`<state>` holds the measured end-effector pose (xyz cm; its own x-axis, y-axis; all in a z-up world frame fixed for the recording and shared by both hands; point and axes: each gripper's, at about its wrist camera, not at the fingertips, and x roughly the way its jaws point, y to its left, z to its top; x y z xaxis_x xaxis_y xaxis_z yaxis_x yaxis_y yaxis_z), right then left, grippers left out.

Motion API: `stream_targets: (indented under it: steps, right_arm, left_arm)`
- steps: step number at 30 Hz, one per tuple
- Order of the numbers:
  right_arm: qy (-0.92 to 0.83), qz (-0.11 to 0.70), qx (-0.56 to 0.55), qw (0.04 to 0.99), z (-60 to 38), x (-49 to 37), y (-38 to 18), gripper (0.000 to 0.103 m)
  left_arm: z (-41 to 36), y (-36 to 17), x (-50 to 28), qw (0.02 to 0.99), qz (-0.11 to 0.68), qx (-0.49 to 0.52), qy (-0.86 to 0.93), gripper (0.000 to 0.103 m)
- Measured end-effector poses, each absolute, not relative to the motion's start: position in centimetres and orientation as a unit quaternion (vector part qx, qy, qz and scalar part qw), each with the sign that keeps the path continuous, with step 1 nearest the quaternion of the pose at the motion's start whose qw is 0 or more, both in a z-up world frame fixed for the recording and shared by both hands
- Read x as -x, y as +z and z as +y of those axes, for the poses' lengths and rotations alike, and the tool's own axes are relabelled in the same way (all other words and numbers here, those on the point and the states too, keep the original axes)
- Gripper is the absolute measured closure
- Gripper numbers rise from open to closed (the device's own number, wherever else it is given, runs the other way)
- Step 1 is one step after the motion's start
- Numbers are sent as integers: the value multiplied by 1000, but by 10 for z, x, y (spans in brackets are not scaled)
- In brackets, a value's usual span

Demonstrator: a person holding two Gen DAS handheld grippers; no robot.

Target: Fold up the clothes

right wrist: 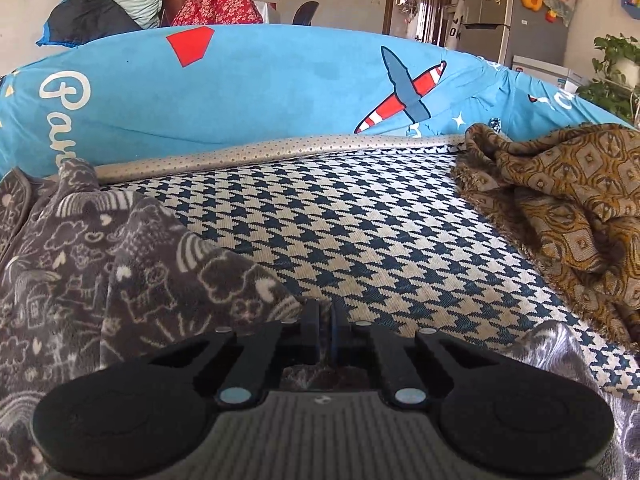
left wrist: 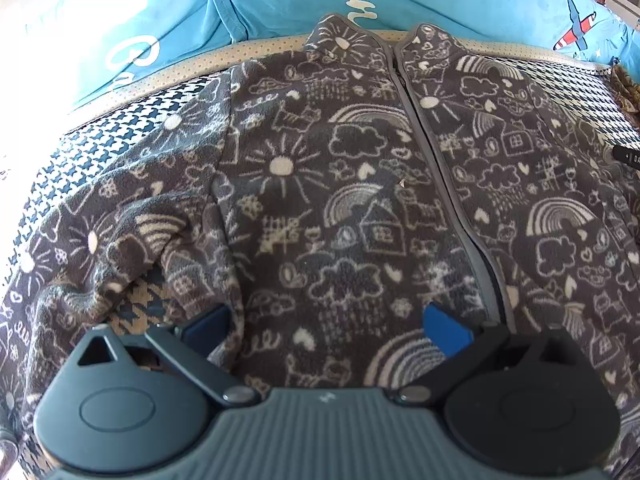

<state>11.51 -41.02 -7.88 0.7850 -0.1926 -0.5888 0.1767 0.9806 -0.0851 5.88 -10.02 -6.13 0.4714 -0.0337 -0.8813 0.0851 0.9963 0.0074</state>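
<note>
A grey fleece jacket (left wrist: pixel 344 184) printed with pale suns, clouds and rainbows lies front up and zipped on a houndstooth-covered sofa seat (right wrist: pixel 380 240), its collar toward the blue cushion (right wrist: pixel 260 92) at the back. The left gripper (left wrist: pixel 326 320) hovers over the lower front of the jacket, just beside the zip, its jaws spread wide with nothing between them. The right gripper (right wrist: pixel 327 328) sits low at the jacket's edge on that side, near a sleeve (right wrist: pixel 160 272) that lies out over the seat; its jaws are clenched tight, and a little fleece shows just behind them, though whether any cloth is actually pinched between the pads cannot be made out. A brown patterned throw (right wrist: pixel 560 208) is bunched at the far end of the seat, well apart from the jacket. The fold appears to be only beginning, the garment spread flat and no part yet turned over. The next move likely calls for a sure hold on the sleeve or side edge, then carrying it across the zip line while the left gripper steadies the body.
</note>
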Motion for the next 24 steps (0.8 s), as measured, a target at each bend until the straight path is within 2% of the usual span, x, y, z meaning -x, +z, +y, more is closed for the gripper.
stream_targets:
  steps: [10, 16, 21, 24]
  right_arm:
    - [-166, 240, -14, 956, -419, -127, -56, 102]
    - [-173, 308, -61, 933, -436, -125, -67, 101]
    - [-181, 309, -81, 930, -449, -99, -51, 94]
    - [-199, 306, -96, 926, -460, -77, -40, 85]
  left_arm:
    - [-104, -63, -59, 857, 512, -40, -34, 0]
    - [-106, -65, -62, 856, 514, -48, -32, 0]
    - [-105, -65, -61, 857, 511, -54, -36, 0]
    - [-106, -66, -60, 858, 509, -57, -37, 0]
